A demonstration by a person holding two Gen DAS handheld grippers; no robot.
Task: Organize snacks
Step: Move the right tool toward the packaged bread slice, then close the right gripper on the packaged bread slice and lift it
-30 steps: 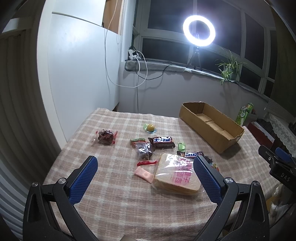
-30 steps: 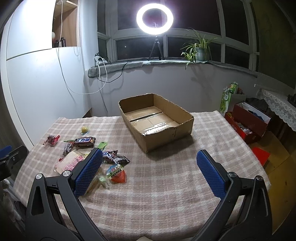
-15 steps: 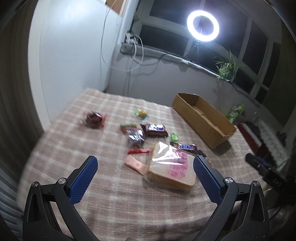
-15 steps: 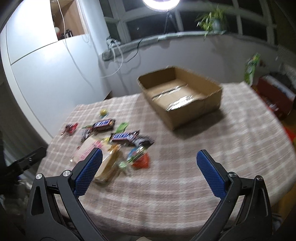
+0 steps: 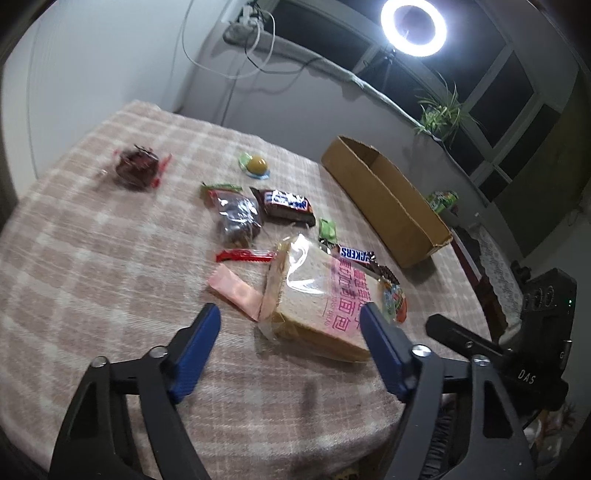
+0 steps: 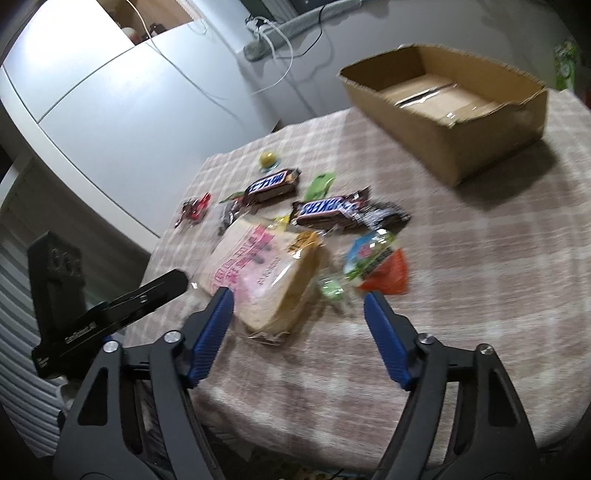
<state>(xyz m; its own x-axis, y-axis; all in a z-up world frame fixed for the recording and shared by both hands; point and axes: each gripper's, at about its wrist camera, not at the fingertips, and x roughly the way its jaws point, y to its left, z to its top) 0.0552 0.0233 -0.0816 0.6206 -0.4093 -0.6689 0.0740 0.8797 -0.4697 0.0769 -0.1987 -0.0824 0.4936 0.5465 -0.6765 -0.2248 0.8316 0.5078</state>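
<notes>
Several snacks lie on the checked tablecloth. A bagged bread loaf (image 5: 325, 299) (image 6: 258, 273) lies nearest me. Two Snickers bars (image 5: 284, 201) (image 6: 328, 210), a dark wrapped cake (image 5: 236, 218), a red candy (image 5: 135, 170), a yellow jelly cup (image 5: 256, 164) and small packets (image 6: 373, 262) lie around it. The empty cardboard box (image 5: 384, 199) (image 6: 447, 99) stands at the far right. My left gripper (image 5: 290, 319) is open, just short of the loaf. My right gripper (image 6: 299, 301) is open above the loaf's near end.
The table's (image 5: 92, 258) near edge is right below both grippers. A white cabinet (image 6: 110, 96) stands to the left, a window sill with cables and a ring light (image 5: 413, 26) behind. The right gripper shows in the left wrist view (image 5: 517, 354).
Both grippers have moved forward and down toward the bread loaf, closing in from either side. The jaws have narrowed a little but stay open. The snacks have not moved.
</notes>
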